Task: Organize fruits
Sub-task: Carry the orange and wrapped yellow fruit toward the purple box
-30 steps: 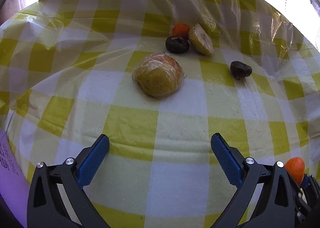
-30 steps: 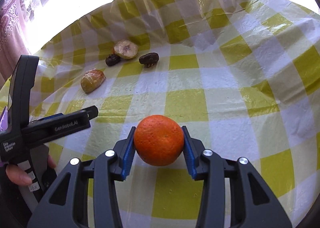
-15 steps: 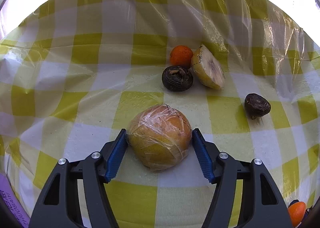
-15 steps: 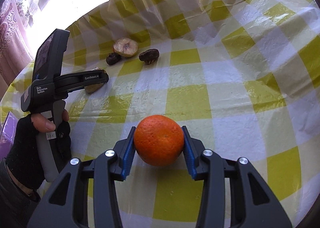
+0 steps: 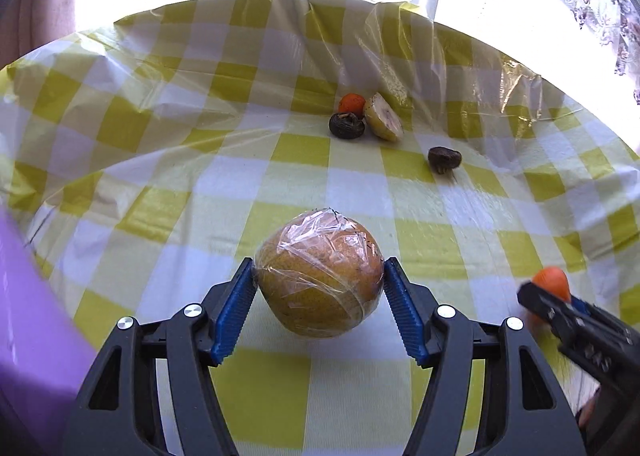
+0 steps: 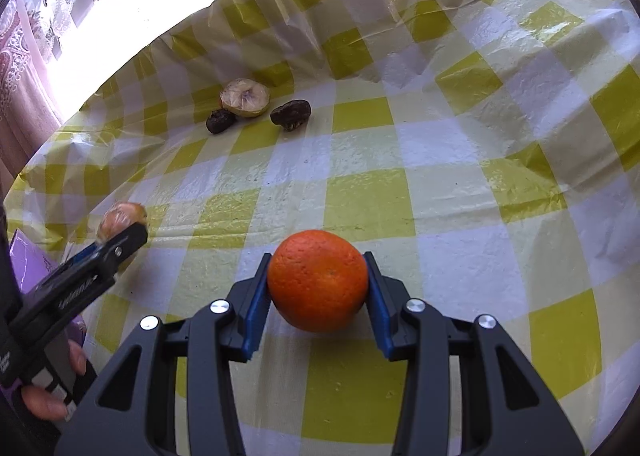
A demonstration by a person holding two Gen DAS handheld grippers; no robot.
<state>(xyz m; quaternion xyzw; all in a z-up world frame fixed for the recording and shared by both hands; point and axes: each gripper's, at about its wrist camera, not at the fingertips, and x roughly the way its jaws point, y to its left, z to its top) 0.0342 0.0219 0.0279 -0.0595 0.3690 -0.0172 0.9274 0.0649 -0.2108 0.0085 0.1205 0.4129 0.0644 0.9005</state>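
Note:
A yellow-orange fruit wrapped in clear film (image 5: 318, 276) sits between the blue pads of my left gripper (image 5: 320, 270), which is shut on it. I cannot tell whether it touches the checked tablecloth (image 5: 300, 148). My right gripper (image 6: 317, 260) is shut on a round orange (image 6: 318, 284), held low over the cloth. The right wrist view shows the left gripper (image 6: 120, 240) at the far left with the wrapped fruit (image 6: 122, 216). The left wrist view catches the orange (image 5: 550, 282) at the right edge.
At the far side lie a small orange fruit (image 5: 352, 103), a halved pale fruit (image 5: 384, 122) and two dark brown fruits (image 5: 347, 125) (image 5: 444, 159). A purple box (image 5: 28, 316) stands at the left edge. A bright window lies beyond the table.
My left gripper went forward, closed on the wrapped fruit, then drew back toward the near side with it. The right gripper and its orange stayed put.

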